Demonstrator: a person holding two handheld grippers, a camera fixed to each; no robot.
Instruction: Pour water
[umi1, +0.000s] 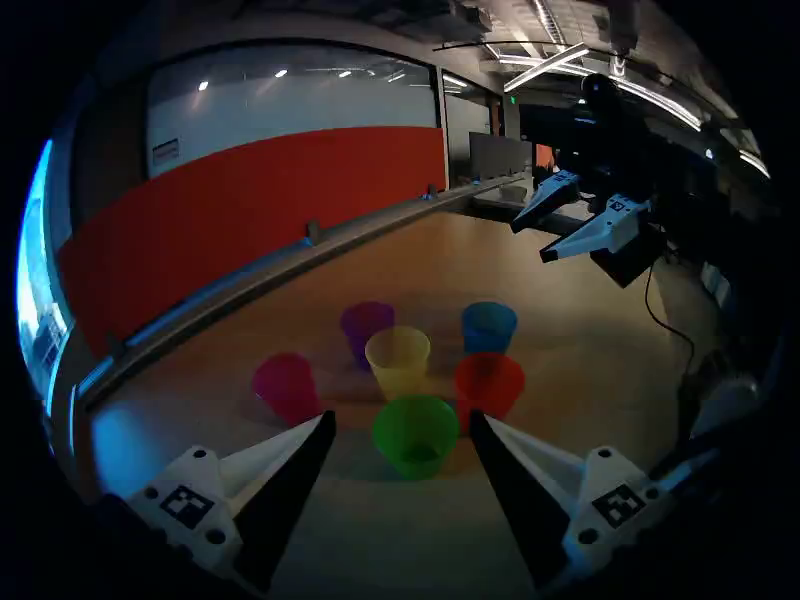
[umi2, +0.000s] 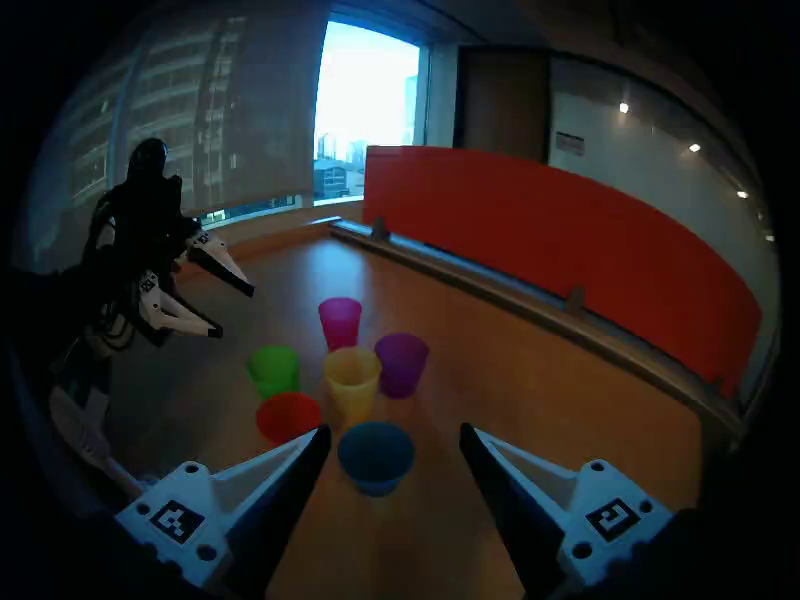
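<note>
No words, numbers or brand names can be read anywhere. The left hand-held gripper (umi1: 400, 418) carries a square black-and-white coded marker (umi1: 188, 505) on each finger, a pattern rather than letters. The right hand-held gripper (umi2: 395, 430) bears a matching tag (umi2: 611, 520) on each of its own fingers. A small pale wall sign (umi1: 166, 150) sits on the glass panel (umi1: 290, 100) above the red partition (umi1: 250, 210), and its print is too small to make out.
</note>
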